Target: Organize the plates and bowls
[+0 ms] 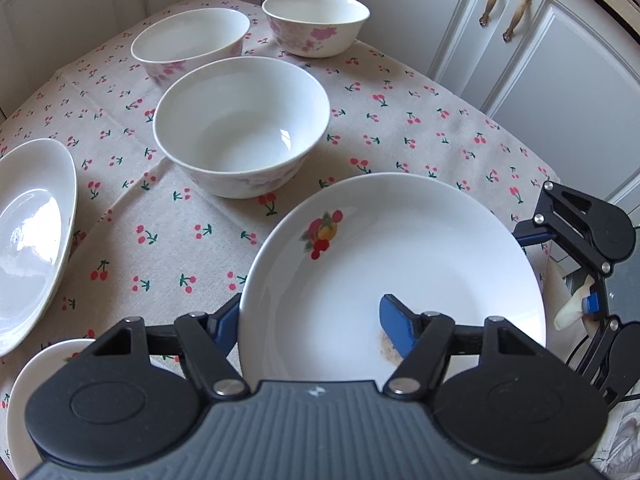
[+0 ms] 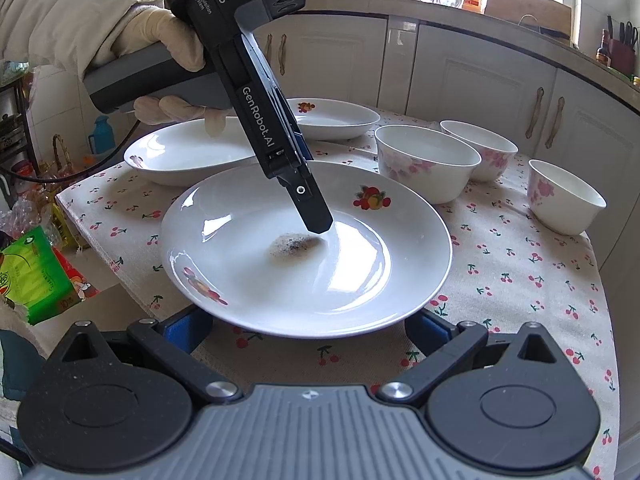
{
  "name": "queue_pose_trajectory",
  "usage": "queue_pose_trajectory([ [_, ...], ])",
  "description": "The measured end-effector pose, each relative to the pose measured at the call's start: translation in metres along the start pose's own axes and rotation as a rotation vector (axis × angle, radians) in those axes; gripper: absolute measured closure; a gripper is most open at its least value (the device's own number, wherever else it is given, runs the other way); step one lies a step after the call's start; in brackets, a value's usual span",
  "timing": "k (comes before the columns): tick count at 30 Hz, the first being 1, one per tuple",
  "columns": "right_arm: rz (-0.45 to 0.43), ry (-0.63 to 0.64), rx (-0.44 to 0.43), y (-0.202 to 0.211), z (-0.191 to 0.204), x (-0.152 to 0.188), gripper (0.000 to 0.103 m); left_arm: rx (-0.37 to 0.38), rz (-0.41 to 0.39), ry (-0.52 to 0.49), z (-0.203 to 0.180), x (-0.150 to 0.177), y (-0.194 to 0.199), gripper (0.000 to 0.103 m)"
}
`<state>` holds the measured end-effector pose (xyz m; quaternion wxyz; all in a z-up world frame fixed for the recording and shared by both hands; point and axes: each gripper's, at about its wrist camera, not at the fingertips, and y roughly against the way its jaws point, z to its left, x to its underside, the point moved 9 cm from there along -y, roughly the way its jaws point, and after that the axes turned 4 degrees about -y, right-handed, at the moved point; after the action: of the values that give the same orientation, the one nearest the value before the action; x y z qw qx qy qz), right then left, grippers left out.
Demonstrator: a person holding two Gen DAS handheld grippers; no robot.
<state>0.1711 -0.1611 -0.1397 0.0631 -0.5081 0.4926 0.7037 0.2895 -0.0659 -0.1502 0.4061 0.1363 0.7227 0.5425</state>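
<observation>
A white plate with fruit decals (image 1: pixel 400 256) (image 2: pixel 304 248) sits near the table's edge, with a brown smudge in its well. My left gripper (image 1: pixel 312 320) straddles the plate's rim, one blue finger (image 1: pixel 396 324) inside the well and the other outside below the rim; whether it grips is unclear. In the right wrist view the left gripper (image 2: pixel 316 216) reaches down into the plate. My right gripper (image 2: pixel 308 330) is open, its fingers spread just below the plate's near rim. Three white bowls with pink flowers (image 1: pixel 244 124) (image 1: pixel 192 40) (image 1: pixel 316 20) stand behind.
Two more white plates (image 1: pixel 32 236) (image 1: pixel 24 396) lie at the left on the cherry-print tablecloth (image 1: pixel 160 232). White cabinet doors (image 1: pixel 540 60) stand behind the table. Bags and a green packet (image 2: pixel 32 272) sit on the floor beside it.
</observation>
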Motion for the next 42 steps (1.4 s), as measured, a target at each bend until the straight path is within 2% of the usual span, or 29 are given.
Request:
queue_pose_trajectory([
  [15, 0.009, 0.006, 0.005, 0.004, -0.001, -0.012, 0.0, -0.013, -0.052, 0.015, 0.003, -0.006, 0.016, 0.033],
  [23, -0.012, 0.044, -0.015, 0.004, 0.008, -0.037, 0.0, -0.049, -0.103, 0.052, 0.019, -0.001, 0.044, 0.033],
  [33, -0.021, 0.11, -0.097, -0.024, 0.041, -0.076, 0.0, -0.128, -0.156, 0.153, 0.063, 0.036, 0.086, 0.033],
  [42, 0.014, 0.133, -0.179, -0.059, 0.073, -0.095, 0.0, -0.158, -0.158, 0.242, 0.098, 0.076, 0.096, 0.033],
])
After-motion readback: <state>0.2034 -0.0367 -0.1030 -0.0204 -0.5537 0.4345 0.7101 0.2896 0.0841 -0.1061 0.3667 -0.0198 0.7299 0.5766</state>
